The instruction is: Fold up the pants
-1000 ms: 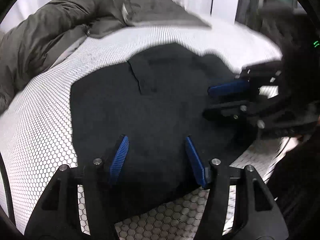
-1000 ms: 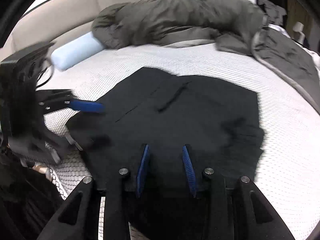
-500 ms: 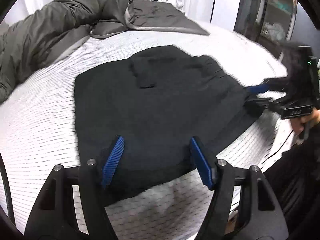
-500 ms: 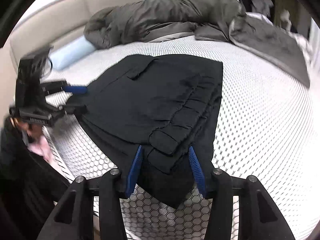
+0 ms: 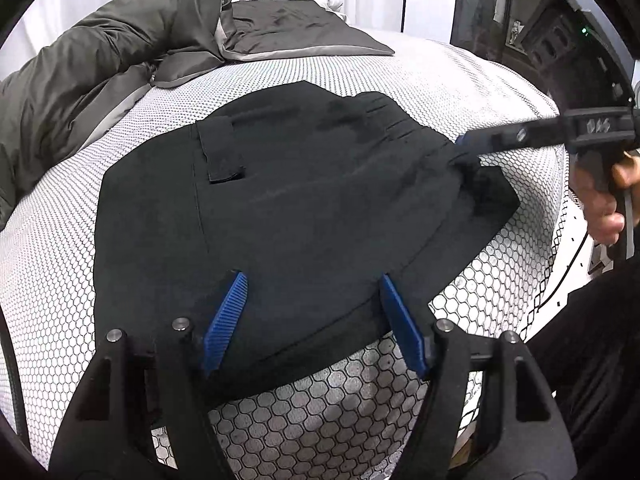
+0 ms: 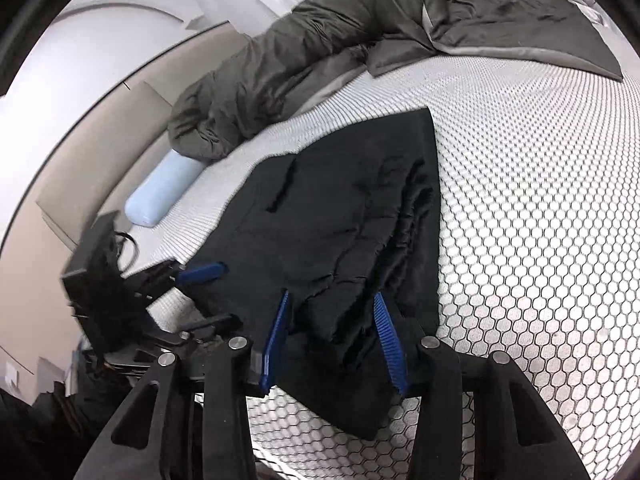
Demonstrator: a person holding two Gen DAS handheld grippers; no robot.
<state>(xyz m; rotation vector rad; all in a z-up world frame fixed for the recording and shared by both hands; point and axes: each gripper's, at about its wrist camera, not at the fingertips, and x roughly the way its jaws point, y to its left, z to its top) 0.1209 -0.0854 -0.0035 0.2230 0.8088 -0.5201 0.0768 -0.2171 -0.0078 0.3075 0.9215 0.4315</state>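
Note:
The black pants (image 5: 304, 216) lie folded in a flat stack on the white honeycomb-patterned bed cover (image 5: 360, 420). In the right wrist view the pants (image 6: 344, 208) show the gathered waistband near my fingers. My left gripper (image 5: 316, 316) is open, its blue pads spread over the near edge of the pants. My right gripper (image 6: 332, 340) is open, its pads either side of the waistband corner. The right gripper (image 5: 476, 144) also shows in the left wrist view at the pants' right corner. The left gripper (image 6: 200, 292) shows in the right wrist view at the left edge.
A dark olive duvet (image 5: 100, 68) is bunched along the far side of the bed. A light blue bolster pillow (image 6: 160, 192) lies by the beige headboard (image 6: 100, 128). The bed's edge (image 5: 560, 240) drops off at the right, with a cable beside it.
Both grippers have drawn back toward the near edge of the pants and lowered. The right gripper has tilted and come closer to the waistband corner. The pants lie flat as before.

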